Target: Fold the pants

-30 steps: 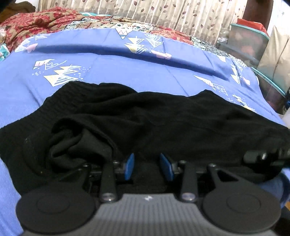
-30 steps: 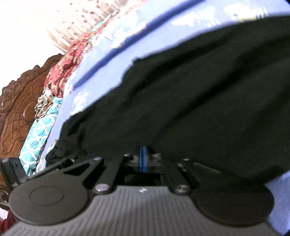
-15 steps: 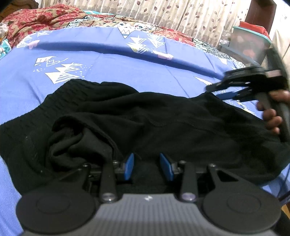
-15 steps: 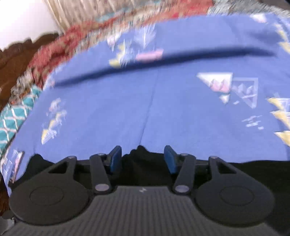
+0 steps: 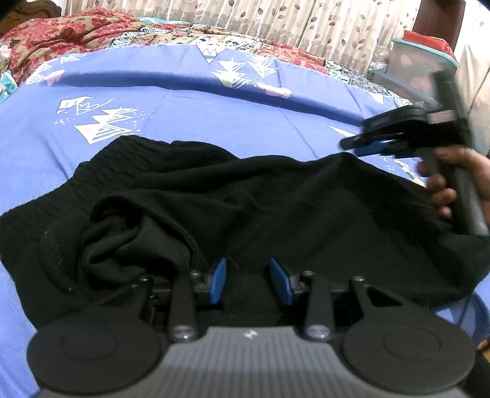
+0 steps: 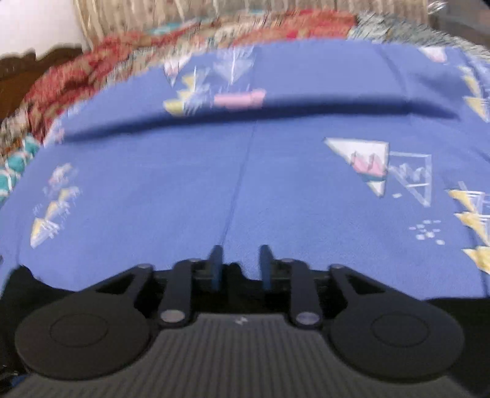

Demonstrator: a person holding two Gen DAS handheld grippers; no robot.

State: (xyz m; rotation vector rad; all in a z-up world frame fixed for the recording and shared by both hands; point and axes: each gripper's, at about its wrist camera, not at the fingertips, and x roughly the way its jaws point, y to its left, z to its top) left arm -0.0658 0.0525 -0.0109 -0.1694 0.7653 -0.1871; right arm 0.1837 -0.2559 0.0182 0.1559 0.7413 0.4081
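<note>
Black pants point(image 5: 275, 196) lie bunched across a blue patterned bedsheet point(image 5: 183, 122), the ribbed waistband at the left. My left gripper point(image 5: 249, 272) rests low over their near edge. Its blue pads point(image 5: 219, 278) stand apart, with black cloth lying below the gap. In the left wrist view, a hand holds my right gripper point(image 5: 352, 145) just above the pants' far right edge. In its own view the right gripper point(image 6: 240, 254) has its jaws closing with nothing pinched between them. Only a small peak of the pants point(image 6: 235, 271) shows below them.
A red floral blanket point(image 5: 61, 33) and patterned bedding lie along the far side of the bed, in front of leaf-print curtains point(image 5: 306, 24). Clear storage boxes point(image 5: 419, 61) stand at the right. A dark wooden headboard point(image 6: 18, 76) is at the left.
My right gripper let go of the pants, lifted and swung to their far right edge, now facing the blue sheet. Its jaws opened wide, then narrowed. The left gripper kept still.
</note>
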